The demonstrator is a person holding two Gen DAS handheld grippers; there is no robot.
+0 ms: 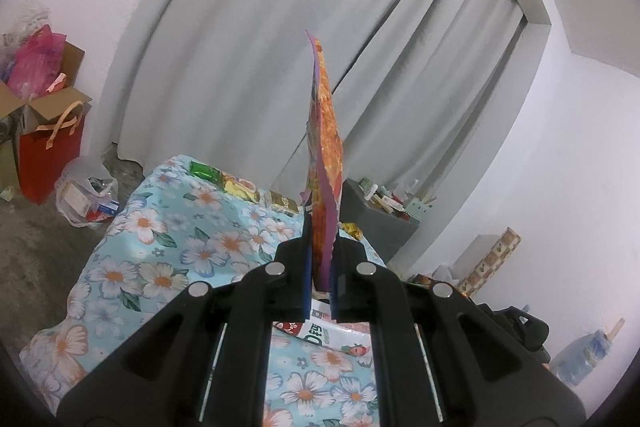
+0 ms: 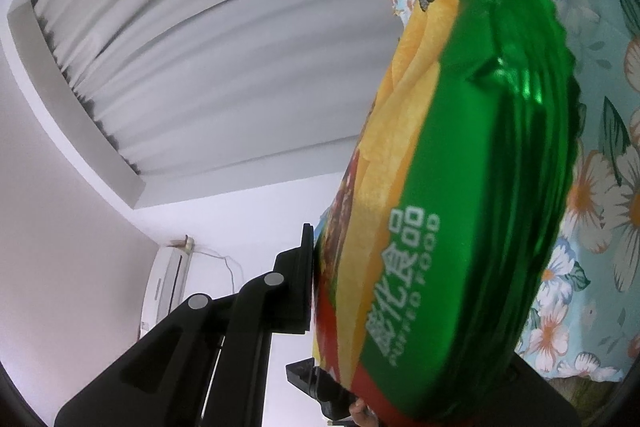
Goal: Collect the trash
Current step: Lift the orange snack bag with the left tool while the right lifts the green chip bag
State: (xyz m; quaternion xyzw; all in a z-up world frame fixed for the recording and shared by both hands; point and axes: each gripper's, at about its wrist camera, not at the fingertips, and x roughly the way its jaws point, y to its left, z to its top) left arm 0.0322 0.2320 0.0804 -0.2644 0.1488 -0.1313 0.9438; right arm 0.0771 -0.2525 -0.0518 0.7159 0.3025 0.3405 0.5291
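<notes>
The left gripper (image 1: 321, 259) is clamped on a flat orange-and-purple foil snack wrapper (image 1: 325, 151), held upright and edge-on above the blue floral cloth (image 1: 160, 247), where 1 white packet (image 1: 320, 337) lies below. The right gripper (image 2: 316, 291) pinches a shiny green puffed-food chip bag (image 2: 460, 187), lifted before grey curtains (image 2: 220, 47).

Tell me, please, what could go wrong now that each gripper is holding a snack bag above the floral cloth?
1. The left gripper pinches only the bottom edge of the orange bag; it may slip or flop over.
2. The green chip bag fills the right gripper's view, so its path is largely hidden.
3. Wrappers on the floral cloth could be missed.
</notes>
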